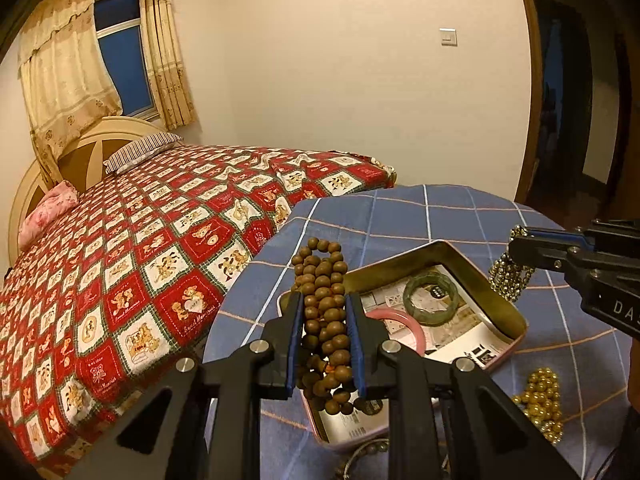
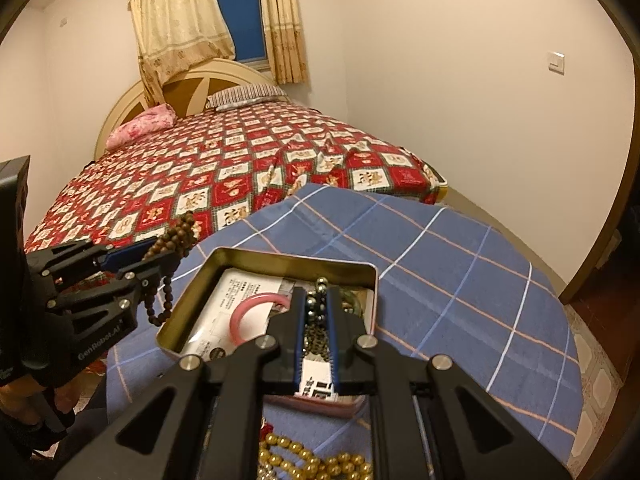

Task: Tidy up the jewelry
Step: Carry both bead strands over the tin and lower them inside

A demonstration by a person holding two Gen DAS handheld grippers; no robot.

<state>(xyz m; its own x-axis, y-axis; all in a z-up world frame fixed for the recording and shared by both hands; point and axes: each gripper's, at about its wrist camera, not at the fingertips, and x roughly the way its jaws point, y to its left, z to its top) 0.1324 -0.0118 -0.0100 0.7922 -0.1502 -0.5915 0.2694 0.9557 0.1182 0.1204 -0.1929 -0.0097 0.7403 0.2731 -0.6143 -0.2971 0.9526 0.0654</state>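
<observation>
Left gripper (image 1: pixel 323 320) clamps brown bead strand (image 1: pixel 325 300), right gripper (image 2: pixel 316 312) clamps dark metal chain (image 2: pixel 316 332). Tin (image 1: pixel 508 304) lies between them; the right one is probably nearer over it.

The brown wooden bead strand (image 1: pixel 325 320) is bunched in several loops and hangs in the air near the left edge of the tin, with some beads standing above and some dangling below. The metallic bead chain (image 1: pixel 507 276) – small, shiny beads, also bunched – hangs over the right side of the tin. The tin (image 1: pixel 505 307) is a shallow rectangular box with gold inside walls and a pink outer rim, open on the blue checked cloth. Inside, on printed paper, lie a pink bangle (image 2: pixel 256 312) and a dark green bangle (image 1: pixel 430 294) – both flat. A gold bead necklace (image 1: pixel 543 404) lies heaped on the cloth beside the tin.
</observation>
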